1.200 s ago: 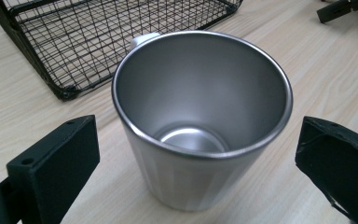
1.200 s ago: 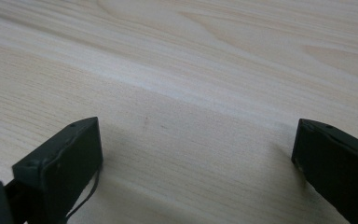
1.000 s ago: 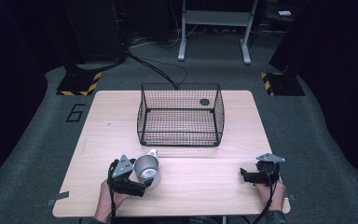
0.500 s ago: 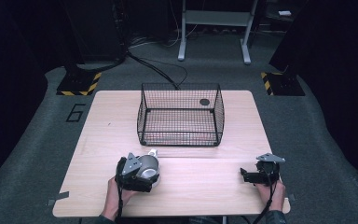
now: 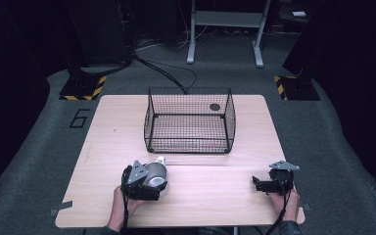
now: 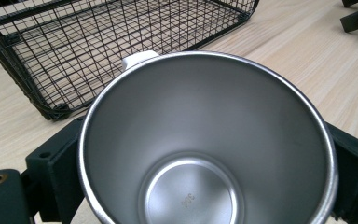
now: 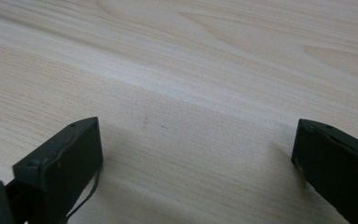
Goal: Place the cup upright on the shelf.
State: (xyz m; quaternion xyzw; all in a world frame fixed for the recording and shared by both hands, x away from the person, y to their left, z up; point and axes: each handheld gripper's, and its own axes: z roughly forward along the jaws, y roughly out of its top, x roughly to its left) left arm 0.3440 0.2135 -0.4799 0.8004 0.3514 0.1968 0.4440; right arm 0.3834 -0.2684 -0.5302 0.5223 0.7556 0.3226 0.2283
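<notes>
A steel cup [image 5: 155, 175] with a white handle [image 6: 140, 58] stands upright on the wooden table [image 5: 112, 147], near the front left. My left gripper [image 5: 155, 182] has one black jaw on each side of the cup, pressed against its wall. In the left gripper view I look down into the empty cup [image 6: 205, 154]. A black wire basket [image 5: 149, 122] stands empty at the table's middle back, just beyond the cup. My right gripper [image 5: 257, 185] rests low at the front right, open, its jaws pointing left over bare wood [image 7: 196, 93].
The basket's near wall [image 6: 98, 46] is a short way past the cup. The table's front edge [image 5: 176, 226] lies just behind both hands. Dark floor, cables and stand legs [image 5: 191, 54] surround the table.
My left gripper moved right from beside the cup until its jaws took the cup between them. The cup has stayed in place. The right gripper has not moved.
</notes>
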